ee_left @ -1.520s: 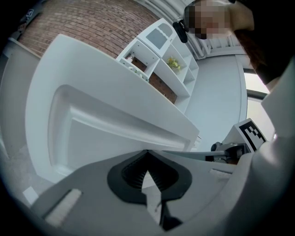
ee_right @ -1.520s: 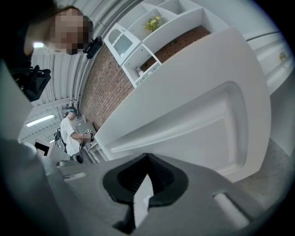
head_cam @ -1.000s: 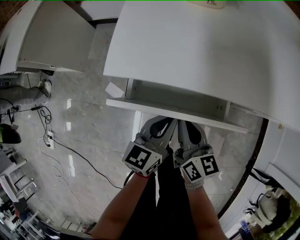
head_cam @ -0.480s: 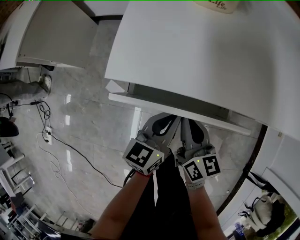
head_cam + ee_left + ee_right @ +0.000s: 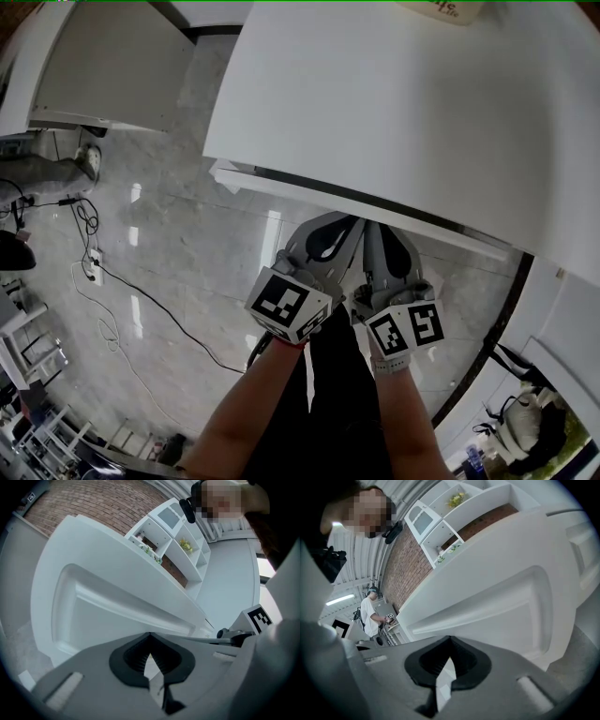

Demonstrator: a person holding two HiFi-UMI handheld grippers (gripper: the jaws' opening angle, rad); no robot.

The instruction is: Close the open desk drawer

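Note:
The white desk [image 5: 394, 103] fills the upper right of the head view. Its drawer front [image 5: 281, 181] shows only as a narrow white strip under the desktop's near edge. My left gripper [image 5: 336, 225] and right gripper [image 5: 382, 234] sit side by side, both shut with nothing in them, tips right at that strip; I cannot tell contact from here. In the left gripper view the shut jaws [image 5: 150, 633] point at the recessed drawer panel [image 5: 117, 616]. The right gripper view shows the same, its jaws [image 5: 450, 638] shut before the panel [image 5: 497, 611].
A second white desk [image 5: 103, 66] stands at the upper left. A black cable [image 5: 141, 300] runs over the grey tiled floor. A person's shoe [image 5: 89, 167] is at the far left. A person [image 5: 372, 613] stands far off in the right gripper view.
The drawer has slid in under the desktop; its open inside no longer shows. Both grippers have moved forward with its front, still shut.

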